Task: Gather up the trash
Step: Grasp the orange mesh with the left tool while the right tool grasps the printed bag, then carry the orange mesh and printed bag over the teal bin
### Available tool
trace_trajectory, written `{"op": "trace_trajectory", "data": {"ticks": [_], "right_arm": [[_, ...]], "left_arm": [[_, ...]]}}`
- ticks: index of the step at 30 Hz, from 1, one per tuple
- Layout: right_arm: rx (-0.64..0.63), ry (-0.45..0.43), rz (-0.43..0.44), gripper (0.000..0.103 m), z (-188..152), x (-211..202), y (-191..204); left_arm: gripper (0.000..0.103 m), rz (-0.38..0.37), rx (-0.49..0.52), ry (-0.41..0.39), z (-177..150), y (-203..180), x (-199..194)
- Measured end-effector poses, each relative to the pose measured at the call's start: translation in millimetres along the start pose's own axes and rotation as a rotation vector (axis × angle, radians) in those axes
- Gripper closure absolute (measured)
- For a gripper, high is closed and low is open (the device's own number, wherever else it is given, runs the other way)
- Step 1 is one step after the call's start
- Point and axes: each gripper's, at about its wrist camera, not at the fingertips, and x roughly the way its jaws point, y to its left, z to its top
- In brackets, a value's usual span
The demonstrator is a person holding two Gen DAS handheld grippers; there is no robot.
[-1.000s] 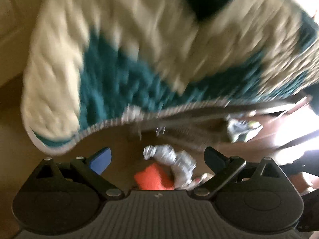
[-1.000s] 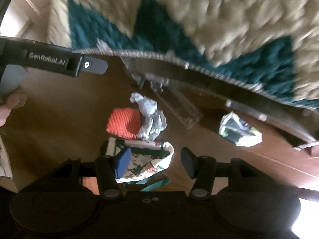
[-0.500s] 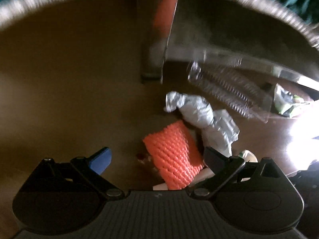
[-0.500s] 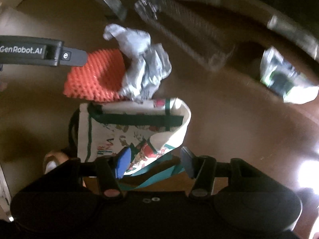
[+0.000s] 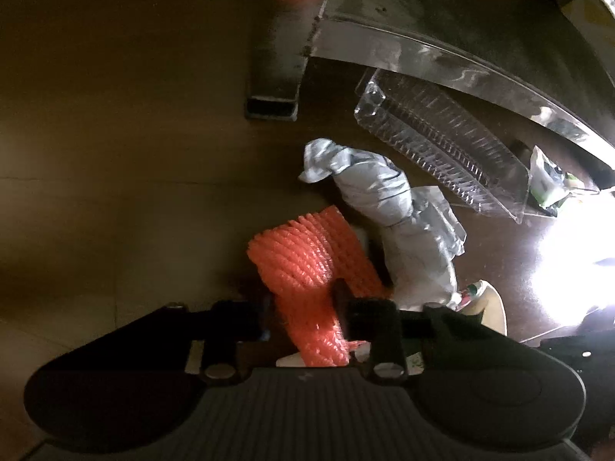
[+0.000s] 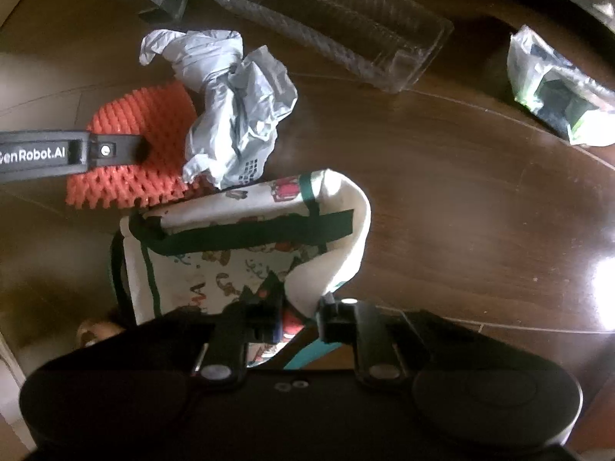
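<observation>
While the orange foam net (image 5: 307, 265) lies on the dark wood floor (image 5: 115, 153) against crumpled grey plastic (image 5: 388, 207), left gripper (image 5: 303, 307), jaws just closed, pinches it; right gripper (image 6: 298, 317), likewise closed, nips the printed tote bag (image 6: 246, 253) rim.

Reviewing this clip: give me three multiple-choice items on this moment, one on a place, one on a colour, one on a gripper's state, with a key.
1. The crumpled grey bag lies:
A. inside the tote
B. against the foam net
C. on the clear tray

2. The foam net is:
A. blue
B. orange
C. white

3. The right gripper is:
A. wide open above the floor
B. shut on the tote bag
C. holding the clear tray

Key: B, it touches the net's edge; B, plainly orange; B, the fingers pinch the tote's rim.
</observation>
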Motion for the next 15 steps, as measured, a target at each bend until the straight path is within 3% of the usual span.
{"op": "trace_trajectory", "data": {"ticks": [3,9,15], "right_arm": [[-0.018,-0.014,0.0,0.091,-4,-8,5],[-0.056,-0.058,0.005,0.094,-25,-43,4],[-0.13,-0.149,-0.026,0.094,-51,-102,-4]], "left_arm": [[0.089,0.005,-0.01,-0.005,-2,2,-2],[0.091,0.01,0.013,-0.023,-13,2,-25],[0.091,-0.003,0.036,-0.059,-20,5,-73]]}}
